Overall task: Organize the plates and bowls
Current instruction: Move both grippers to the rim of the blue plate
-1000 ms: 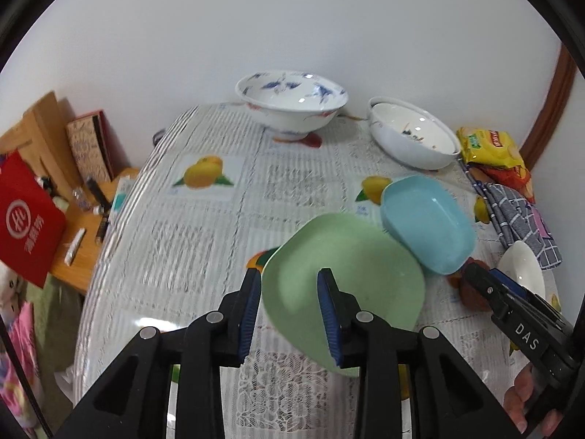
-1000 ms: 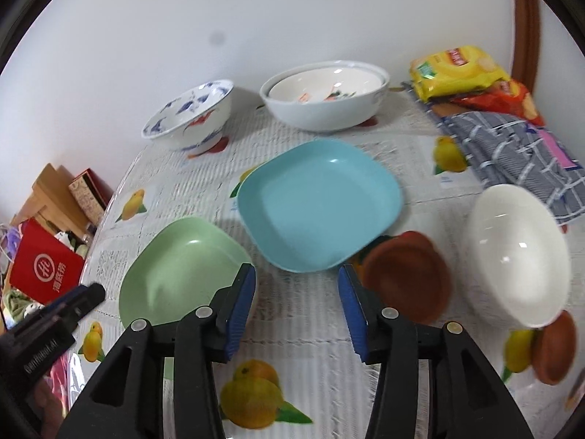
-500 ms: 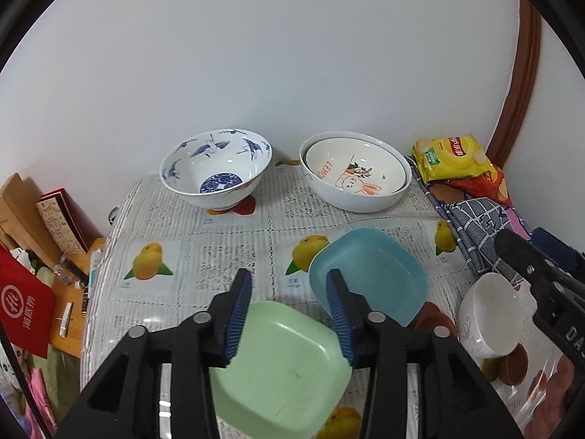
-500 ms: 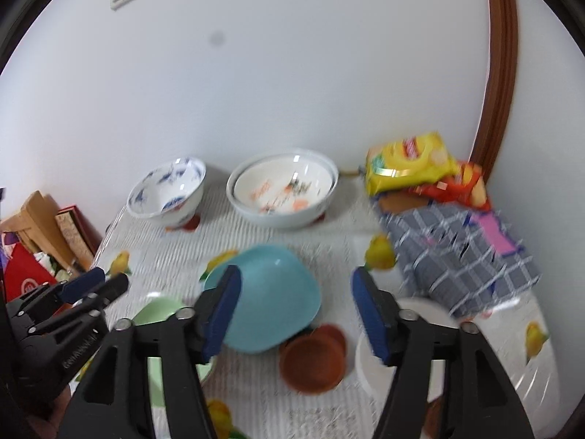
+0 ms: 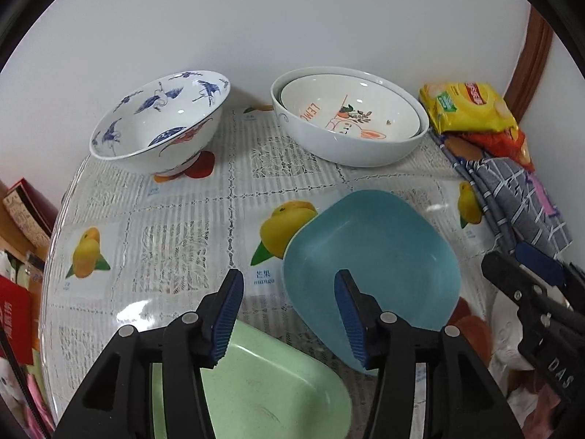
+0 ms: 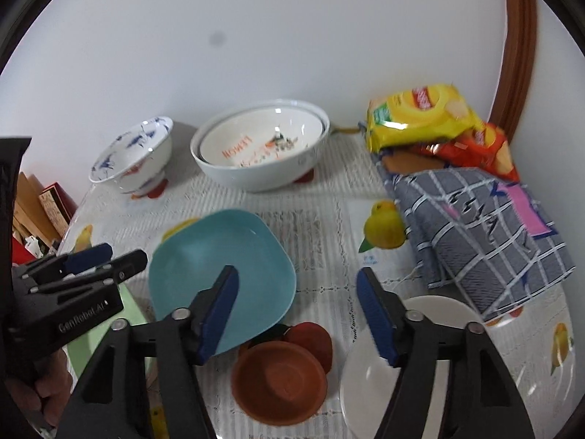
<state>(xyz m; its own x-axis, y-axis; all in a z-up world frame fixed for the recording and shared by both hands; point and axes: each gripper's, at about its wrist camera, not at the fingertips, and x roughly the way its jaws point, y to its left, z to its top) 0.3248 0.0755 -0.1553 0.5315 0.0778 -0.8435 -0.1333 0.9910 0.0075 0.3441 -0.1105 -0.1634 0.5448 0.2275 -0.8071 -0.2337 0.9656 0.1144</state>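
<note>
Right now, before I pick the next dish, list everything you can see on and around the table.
blue plate: 1, light blue, table centre
green plate: 1, pale green, near edge, under the left gripper
crane bowl: 1, white with blue birds, back left
nested bowls: 2, white, orange print, back centre
brown bowl: 1, terracotta, front
white bowl: 1, front right
snack bags: yellow and orange, back right
checked cloth: 1, grey, right
tablecloth: lace, fruit prints
left gripper: jaws just opening, empty
right gripper: jaws just closing, empty
</note>
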